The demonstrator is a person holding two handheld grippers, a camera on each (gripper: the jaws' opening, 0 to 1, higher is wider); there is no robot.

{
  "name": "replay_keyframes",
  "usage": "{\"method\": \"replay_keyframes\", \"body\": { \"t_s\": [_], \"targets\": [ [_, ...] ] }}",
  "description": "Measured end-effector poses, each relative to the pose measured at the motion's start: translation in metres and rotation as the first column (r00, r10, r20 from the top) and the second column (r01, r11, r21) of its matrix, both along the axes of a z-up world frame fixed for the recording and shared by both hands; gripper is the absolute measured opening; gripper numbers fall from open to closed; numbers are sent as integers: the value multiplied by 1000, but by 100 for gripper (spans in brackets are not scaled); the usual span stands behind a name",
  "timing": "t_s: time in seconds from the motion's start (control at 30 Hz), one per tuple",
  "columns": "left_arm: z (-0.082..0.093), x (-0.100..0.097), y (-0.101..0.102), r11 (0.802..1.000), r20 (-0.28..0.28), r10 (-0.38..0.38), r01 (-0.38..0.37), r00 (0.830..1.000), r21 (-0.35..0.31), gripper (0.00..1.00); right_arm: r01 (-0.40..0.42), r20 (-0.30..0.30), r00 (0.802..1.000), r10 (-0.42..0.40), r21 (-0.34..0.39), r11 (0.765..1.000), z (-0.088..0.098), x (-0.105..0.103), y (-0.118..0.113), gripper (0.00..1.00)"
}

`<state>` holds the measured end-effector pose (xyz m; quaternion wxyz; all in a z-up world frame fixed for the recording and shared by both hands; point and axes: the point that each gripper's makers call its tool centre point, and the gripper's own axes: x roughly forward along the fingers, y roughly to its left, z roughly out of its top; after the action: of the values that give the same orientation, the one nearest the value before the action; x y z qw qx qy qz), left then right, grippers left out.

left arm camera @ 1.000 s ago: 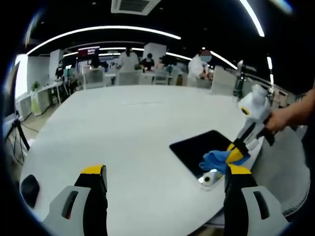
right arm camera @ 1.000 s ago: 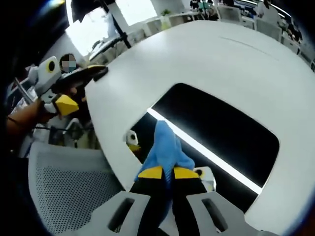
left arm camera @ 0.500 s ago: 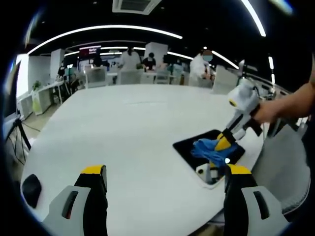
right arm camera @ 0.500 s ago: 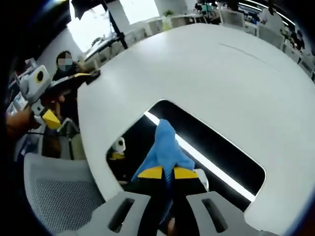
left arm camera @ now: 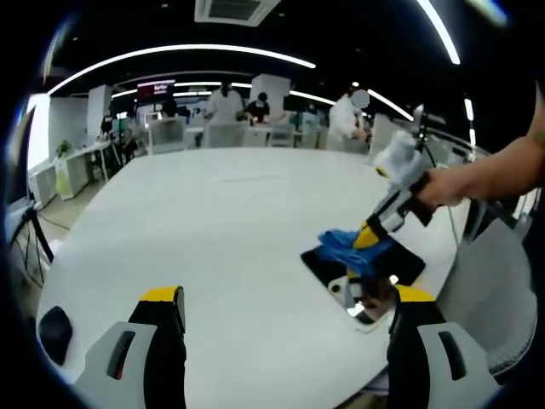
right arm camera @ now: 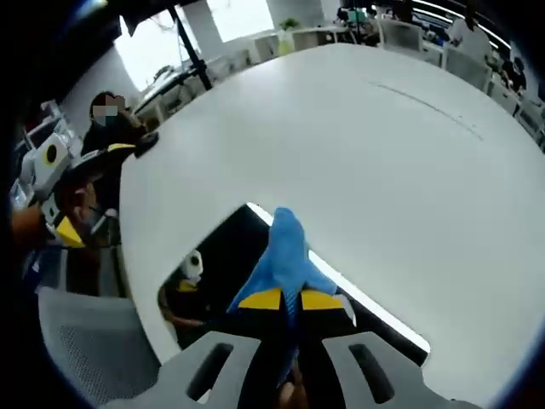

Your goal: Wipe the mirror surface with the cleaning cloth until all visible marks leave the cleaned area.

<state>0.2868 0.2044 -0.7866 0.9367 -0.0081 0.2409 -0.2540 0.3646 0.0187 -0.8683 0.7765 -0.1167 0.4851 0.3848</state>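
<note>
I am holding the blue cloth (right arm camera: pixel 285 256) in my right gripper (right arm camera: pixel 283 300). Its 2 yellow-tipped jaws are pinched tight on the cloth, and the loose end is sticking out in front of them. In the left gripper view I can see that same gripper (left arm camera: pixel 373 237) coming in from the right, pressing the cloth (left arm camera: pixel 345 245) down on the mirror (left arm camera: pixel 400 264).

The mirror (right arm camera: pixel 213 256) is lying flat on the big white table (right arm camera: pixel 383 153), near the edge closest to me. It looks dark because it is showing the dark ceiling and a bright strip of light. I think the glass is clean where the cloth is now, but it is too dark and shiny for me to be sure about marks.

My left gripper (left arm camera: pixel 285 307) is hanging above the table, well apart from the mirror. Its jaws are wide apart and are holding nothing.

The cloth looks soft, light and floppy. It bends and bunches, so I am gripping it by a folded bunch and letting the rest drag flat. The mirror looks thin, hard and slippery. It could slide on the smooth table or crack, so I am guessing a gentle push is best. If it slips, my free gripper could hold its edge.
</note>
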Motion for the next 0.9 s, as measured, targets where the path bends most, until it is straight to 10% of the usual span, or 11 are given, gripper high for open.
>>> {"method": "replay_keyframes", "body": {
  "t_s": [0.9],
  "targets": [
    [2,-2,1,1000,2,11,-11,1000,2,100,-1,12,1000,1,24,1000,1,14,-4,0]
  ]
}}
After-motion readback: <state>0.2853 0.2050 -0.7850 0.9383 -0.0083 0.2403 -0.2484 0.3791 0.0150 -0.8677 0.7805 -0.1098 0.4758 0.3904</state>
